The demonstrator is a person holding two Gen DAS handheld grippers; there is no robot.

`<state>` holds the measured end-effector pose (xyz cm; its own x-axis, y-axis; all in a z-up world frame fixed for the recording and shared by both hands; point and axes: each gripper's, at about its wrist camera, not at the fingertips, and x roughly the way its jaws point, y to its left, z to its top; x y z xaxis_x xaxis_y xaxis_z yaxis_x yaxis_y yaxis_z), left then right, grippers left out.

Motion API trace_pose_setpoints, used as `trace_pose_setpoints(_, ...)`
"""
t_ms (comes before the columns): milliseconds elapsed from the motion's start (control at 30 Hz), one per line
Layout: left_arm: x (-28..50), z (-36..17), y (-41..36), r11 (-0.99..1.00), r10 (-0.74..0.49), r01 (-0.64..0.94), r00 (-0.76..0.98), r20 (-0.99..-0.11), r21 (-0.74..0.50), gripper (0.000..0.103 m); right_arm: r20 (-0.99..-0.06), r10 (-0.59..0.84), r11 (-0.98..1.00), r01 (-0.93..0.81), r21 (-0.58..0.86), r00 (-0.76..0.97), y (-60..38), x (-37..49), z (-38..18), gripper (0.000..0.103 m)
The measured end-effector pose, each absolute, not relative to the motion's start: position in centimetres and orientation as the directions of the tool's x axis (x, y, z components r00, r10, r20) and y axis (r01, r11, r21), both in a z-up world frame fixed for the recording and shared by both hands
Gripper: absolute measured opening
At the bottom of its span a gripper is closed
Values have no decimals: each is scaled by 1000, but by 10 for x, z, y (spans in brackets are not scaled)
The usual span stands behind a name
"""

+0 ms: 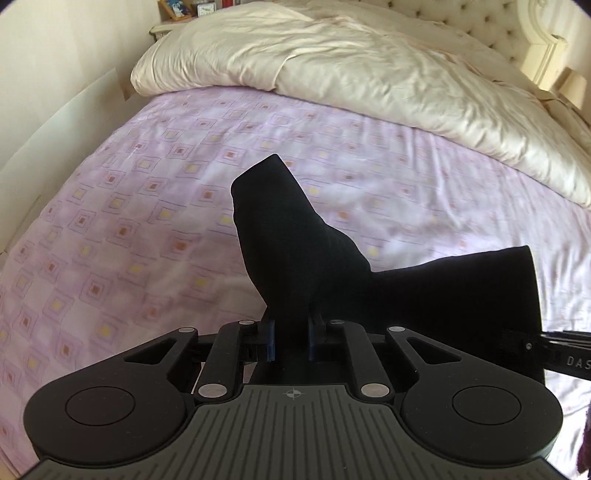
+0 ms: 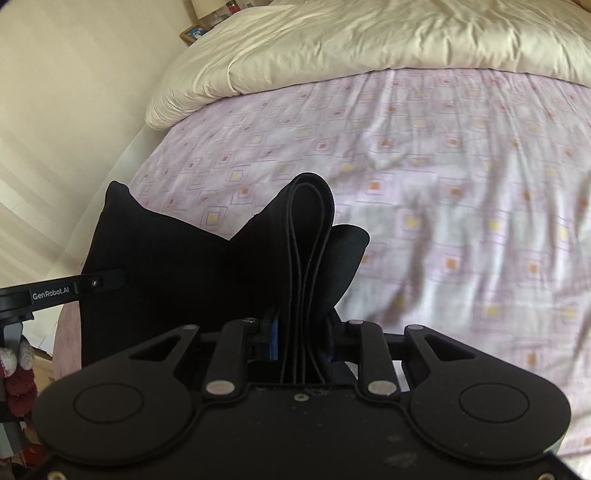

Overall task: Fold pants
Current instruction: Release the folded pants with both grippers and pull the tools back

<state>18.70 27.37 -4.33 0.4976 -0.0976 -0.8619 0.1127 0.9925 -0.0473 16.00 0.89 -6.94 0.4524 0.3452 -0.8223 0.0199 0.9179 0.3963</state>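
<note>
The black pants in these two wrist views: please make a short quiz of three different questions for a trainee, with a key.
1. True or false: the black pants lie flat on the lilac sheet.
2. Which grippers clamp the pants? A left only; B right only; C both.
3. Fill in: behind the sheet lies a cream ____.

Key: 1 false, they are held up. 2 C: left gripper and right gripper. 3 duvet.

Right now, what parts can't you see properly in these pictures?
- Black pants: both views show only the bunched top; the rest hangs below the grippers, hidden by their bodies.
- Left gripper: cloth covers the tips of its fingers in the left wrist view.
- Right gripper: folded layers fill the gap in the right wrist view.
- Shelf items: too small, cut by the top edge.
- Purple sheet: blurred.
</note>
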Motion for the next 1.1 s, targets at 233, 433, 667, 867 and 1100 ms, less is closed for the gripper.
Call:
trace_pose_setpoints(233,216,-73,305,993,-110,95,442,-890,-75,14,-869,269,942,74,327,414,35,198,-91,25)
trace_pose_setpoints(433,224,-104,324,992,-118,75,391,-913,-97,24,-913,220,951,132,279,343,24,206,-118,28)
trace_pose_setpoints(667,236,-128,349,983,-174,5,347,-922,-183,38,-944,161,969,136,207,289,28,213,-139,40)
trace_pose_setpoints(867,236,-131,366,967,-227,-29,357,-906,-254,42,-935,182,951,189,246,304,16,209,-146,44)
trace_pose_setpoints(1100,216,-101,396,990,-28,-118,410,-911,-83,38,-918,149,946,217,240,367,2,191,-124,47)
